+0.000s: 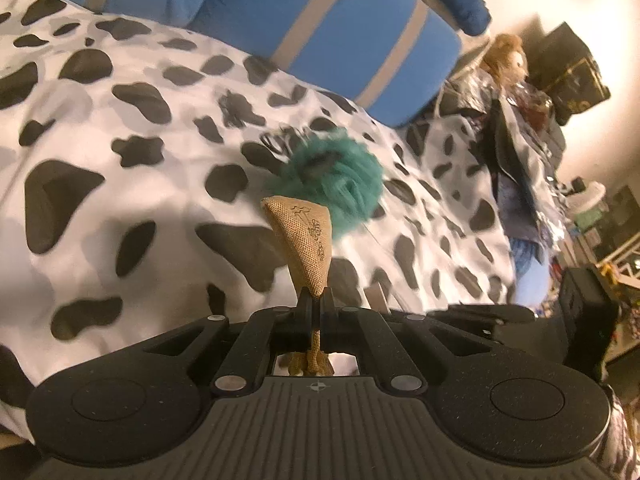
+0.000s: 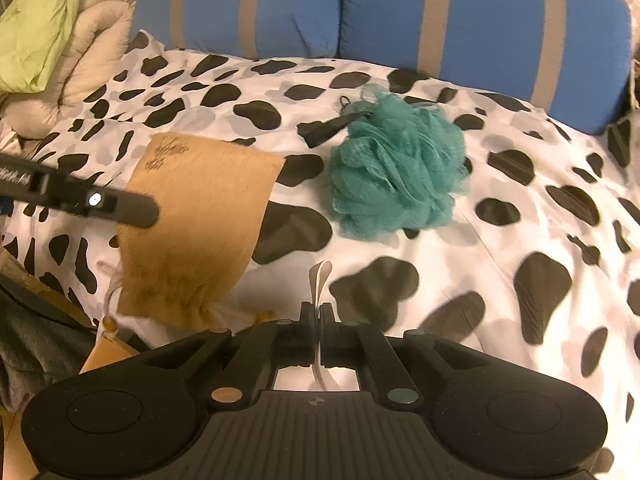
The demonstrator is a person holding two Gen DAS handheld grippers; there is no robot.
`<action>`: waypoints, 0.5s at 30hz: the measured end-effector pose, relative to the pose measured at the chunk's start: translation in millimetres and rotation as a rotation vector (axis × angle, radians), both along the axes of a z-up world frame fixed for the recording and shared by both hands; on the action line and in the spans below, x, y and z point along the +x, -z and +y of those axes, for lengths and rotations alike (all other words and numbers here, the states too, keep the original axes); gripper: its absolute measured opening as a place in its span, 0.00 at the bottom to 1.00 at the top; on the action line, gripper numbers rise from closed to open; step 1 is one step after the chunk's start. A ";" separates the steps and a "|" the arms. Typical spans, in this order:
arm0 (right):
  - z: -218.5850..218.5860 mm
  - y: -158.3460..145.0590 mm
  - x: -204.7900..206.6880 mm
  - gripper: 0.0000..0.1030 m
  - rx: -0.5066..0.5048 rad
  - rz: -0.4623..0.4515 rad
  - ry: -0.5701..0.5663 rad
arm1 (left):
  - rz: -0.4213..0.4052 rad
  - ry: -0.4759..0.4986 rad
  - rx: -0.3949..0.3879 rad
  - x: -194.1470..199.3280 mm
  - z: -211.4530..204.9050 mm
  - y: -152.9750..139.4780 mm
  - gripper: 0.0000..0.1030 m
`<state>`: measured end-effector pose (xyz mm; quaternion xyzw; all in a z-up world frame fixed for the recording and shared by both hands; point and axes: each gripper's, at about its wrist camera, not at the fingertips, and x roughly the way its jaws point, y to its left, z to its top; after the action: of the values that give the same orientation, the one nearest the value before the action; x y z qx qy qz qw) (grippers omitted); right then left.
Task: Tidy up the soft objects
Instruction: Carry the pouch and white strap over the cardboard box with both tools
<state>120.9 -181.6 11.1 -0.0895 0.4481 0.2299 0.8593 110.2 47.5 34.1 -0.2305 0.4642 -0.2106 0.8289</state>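
My left gripper [image 1: 316, 300] is shut on a tan burlap pouch [image 1: 304, 240], which stands up from its fingers above the cow-print duvet [image 1: 120, 160]. In the right wrist view the same pouch [image 2: 200, 220] hangs at the left, with the left gripper [image 2: 148, 212] reaching in over it. A teal mesh bath pouf [image 2: 396, 168] with a black loop [image 2: 328, 124] lies on the duvet [image 2: 520, 220], ahead of both grippers and untouched; it also shows as the blurred pouf [image 1: 336, 176]. My right gripper [image 2: 320, 308] is shut on a thin white strip [image 2: 320, 276] that pokes up between its fingers.
Blue pillows with grey stripes [image 2: 360, 8] line the far side of the bed. A beige quilt [image 2: 92, 48] and a green cloth [image 2: 36, 28] are piled at the upper left. A doll [image 1: 512, 80] lies at the bed's right edge. Cardboard [image 2: 108, 356] and grey fabric [image 2: 36, 340] sit lower left.
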 end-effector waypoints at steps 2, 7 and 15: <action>-4.2 -1.9 -4.0 0.04 0.008 0.003 0.020 | 0.009 0.018 -0.013 -6.9 -2.7 -0.4 0.03; -11.9 -5.8 -18.0 0.04 0.038 0.017 0.047 | 0.036 0.094 -0.064 -22.8 -9.5 0.8 0.03; -20.6 -12.3 -39.3 0.04 0.042 0.010 0.097 | 0.074 0.204 -0.079 -45.1 -24.2 4.2 0.03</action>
<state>81.6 -202.2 23.4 -0.0483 0.4511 0.1977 0.8690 65.1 23.3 29.9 -0.2223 0.5066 -0.3033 0.7758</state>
